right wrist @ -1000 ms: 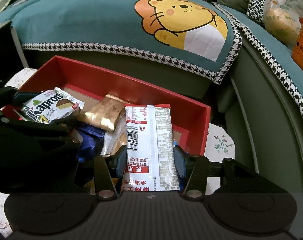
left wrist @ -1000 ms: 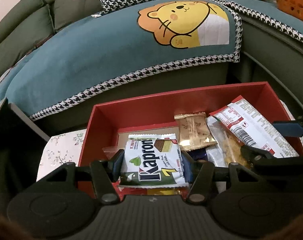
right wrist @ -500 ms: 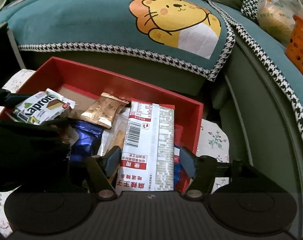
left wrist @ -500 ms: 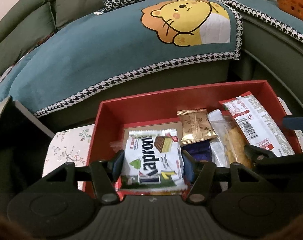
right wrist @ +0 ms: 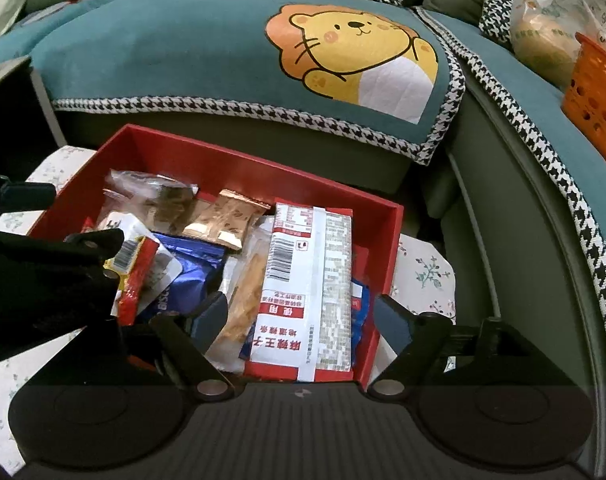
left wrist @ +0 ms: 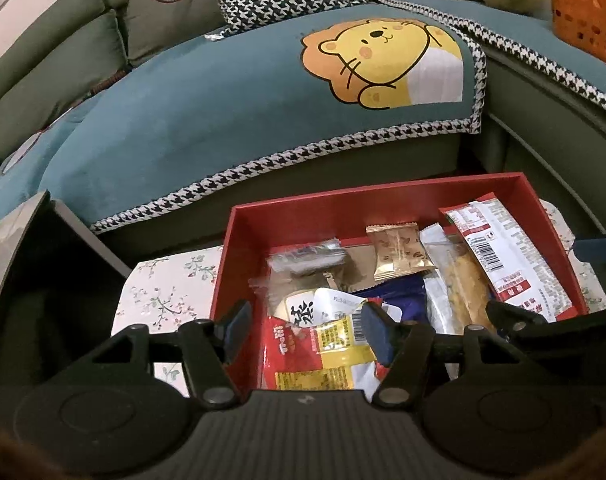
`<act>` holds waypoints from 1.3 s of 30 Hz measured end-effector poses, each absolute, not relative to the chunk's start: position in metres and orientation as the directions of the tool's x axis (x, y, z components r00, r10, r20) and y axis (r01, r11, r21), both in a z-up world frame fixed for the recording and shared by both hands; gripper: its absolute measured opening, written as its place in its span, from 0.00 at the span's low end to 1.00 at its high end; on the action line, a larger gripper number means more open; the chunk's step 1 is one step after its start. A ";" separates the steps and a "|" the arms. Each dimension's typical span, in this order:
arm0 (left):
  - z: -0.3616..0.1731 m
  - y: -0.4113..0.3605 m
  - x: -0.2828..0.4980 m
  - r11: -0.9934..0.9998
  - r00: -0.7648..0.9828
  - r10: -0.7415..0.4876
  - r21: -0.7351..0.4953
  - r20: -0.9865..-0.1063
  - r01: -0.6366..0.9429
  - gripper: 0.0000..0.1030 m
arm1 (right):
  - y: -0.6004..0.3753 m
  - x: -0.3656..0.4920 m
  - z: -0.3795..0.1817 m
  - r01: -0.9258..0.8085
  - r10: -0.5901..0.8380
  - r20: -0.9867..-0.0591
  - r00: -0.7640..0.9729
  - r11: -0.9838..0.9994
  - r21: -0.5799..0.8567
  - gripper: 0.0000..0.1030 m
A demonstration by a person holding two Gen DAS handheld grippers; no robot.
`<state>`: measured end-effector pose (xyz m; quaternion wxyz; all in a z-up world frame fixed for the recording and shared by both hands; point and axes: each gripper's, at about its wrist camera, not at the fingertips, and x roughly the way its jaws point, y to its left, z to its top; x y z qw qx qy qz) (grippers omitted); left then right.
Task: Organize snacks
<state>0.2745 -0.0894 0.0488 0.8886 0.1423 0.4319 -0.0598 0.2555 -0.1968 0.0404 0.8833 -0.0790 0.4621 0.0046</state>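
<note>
A red box (left wrist: pixel 367 196) (right wrist: pixel 263 164) holds several snack packets. My left gripper (left wrist: pixel 307 330) hangs over its near left corner, jaws opening, pads touching nothing. A red-and-yellow packet (left wrist: pixel 323 348) (right wrist: pixel 137 276) lies below them. My right gripper (right wrist: pixel 303 318) is over the box's right end, jaws opening. A long white-and-red packet (right wrist: pixel 307 280) (left wrist: pixel 507 256) lies between its pads, clear of both. A gold packet (left wrist: pixel 399 256) (right wrist: pixel 227 220), a blue packet (left wrist: pixel 391 296) (right wrist: pixel 191 268) and a clear bread packet (left wrist: pixel 459 284) (right wrist: pixel 247 292) fill the middle.
The box stands on a floral cloth (left wrist: pixel 163 292) (right wrist: pixel 423 272) in front of a sofa with a teal lion cover (left wrist: pixel 263 92) (right wrist: pixel 223 48). An orange basket (left wrist: pixel 583 16) (right wrist: pixel 595 92) and a plastic bag (right wrist: pixel 543 32) sit on the sofa's right. A dark unit (left wrist: pixel 23 280) is at left.
Both grippers widened. The left let go of the white wafer packet, which is gone from between its pads, and rose. The right released the long packet, which now lies in the box.
</note>
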 end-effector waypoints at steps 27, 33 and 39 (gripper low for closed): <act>0.057 -0.062 0.179 0.983 0.574 -0.051 0.060 -0.817 0.172 0.96 | -0.201 0.174 0.081 -0.052 -0.082 -0.801 0.592 0.989 -0.139 0.86; 0.052 -0.053 0.130 0.985 0.565 -0.066 0.038 -0.822 0.171 1.00 | -0.197 0.125 0.077 -0.039 -0.077 -0.807 0.585 0.992 -0.123 0.86; 0.044 -0.051 0.085 0.981 0.560 -0.054 0.061 -0.827 0.184 1.00 | -0.189 0.075 0.069 -0.034 -0.067 -0.813 0.579 0.994 -0.107 0.87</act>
